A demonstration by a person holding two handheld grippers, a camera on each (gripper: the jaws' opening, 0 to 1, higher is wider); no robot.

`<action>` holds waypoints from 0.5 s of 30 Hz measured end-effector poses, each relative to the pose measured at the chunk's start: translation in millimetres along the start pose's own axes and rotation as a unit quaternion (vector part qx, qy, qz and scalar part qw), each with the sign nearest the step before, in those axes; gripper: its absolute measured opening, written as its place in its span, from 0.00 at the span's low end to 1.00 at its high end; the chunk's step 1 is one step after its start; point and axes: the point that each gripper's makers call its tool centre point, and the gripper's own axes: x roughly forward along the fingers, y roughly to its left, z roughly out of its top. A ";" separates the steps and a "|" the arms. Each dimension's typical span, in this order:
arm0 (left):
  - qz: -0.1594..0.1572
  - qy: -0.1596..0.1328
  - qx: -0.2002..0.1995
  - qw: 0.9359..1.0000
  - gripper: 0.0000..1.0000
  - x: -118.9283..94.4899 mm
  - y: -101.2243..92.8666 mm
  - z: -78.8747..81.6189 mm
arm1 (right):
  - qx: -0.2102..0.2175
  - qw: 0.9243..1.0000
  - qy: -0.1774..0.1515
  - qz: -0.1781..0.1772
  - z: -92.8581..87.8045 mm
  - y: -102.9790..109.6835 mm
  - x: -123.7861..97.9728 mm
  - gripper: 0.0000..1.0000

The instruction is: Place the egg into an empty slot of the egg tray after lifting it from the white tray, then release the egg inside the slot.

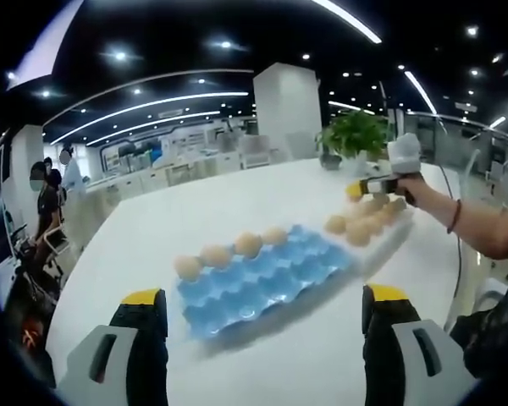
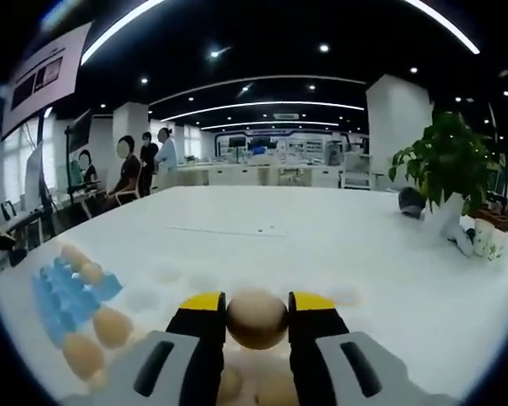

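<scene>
Left gripper (image 1: 262,313) low in its own view, jaws spread wide, nothing between them, hovering above a white desk (image 1: 195,220). Just beyond the jaws, blue egg tray (image 1: 262,283) flat on the desk, four eggs (image 1: 230,252) lined along its far edge, remaining slots bare. Past the blue tray's right end, white tray (image 1: 398,228) with a cluster of tan eggs. Above that cluster, a person's hand (image 1: 415,186) gripping the other gripper.

Right gripper view: right gripper (image 2: 256,315) clamped on one egg (image 2: 256,319), jaws pressing both sides. Egg tan-brown, smooth, matte, held above more eggs lying below the jaws. Blue egg tray off to the left, near the view's edge, eggs beside it.

Desk surface white, glossy, broad, mostly bare toward the far side. Potted plant (image 2: 444,165) with green leaves at far right of desk. Room behind: open office, white columns, long strip lights on a dark ceiling, several people (image 2: 144,165) standing at far left.
</scene>
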 end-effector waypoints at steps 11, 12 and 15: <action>0.003 -0.002 -0.001 1.000 0.97 -2.9 3.4 -0.2 | -0.037 0.999 0.014 -0.016 -2.9 6.1 6.8 0.29; 0.004 -0.002 -0.001 1.000 0.97 -3.3 4.0 -0.5 | -0.021 1.000 0.006 -0.007 -0.7 6.6 7.2 0.29; 0.007 0.000 -0.003 1.000 0.97 -3.3 6.3 -1.9 | -0.016 1.000 0.007 -0.008 -1.0 4.3 8.0 0.29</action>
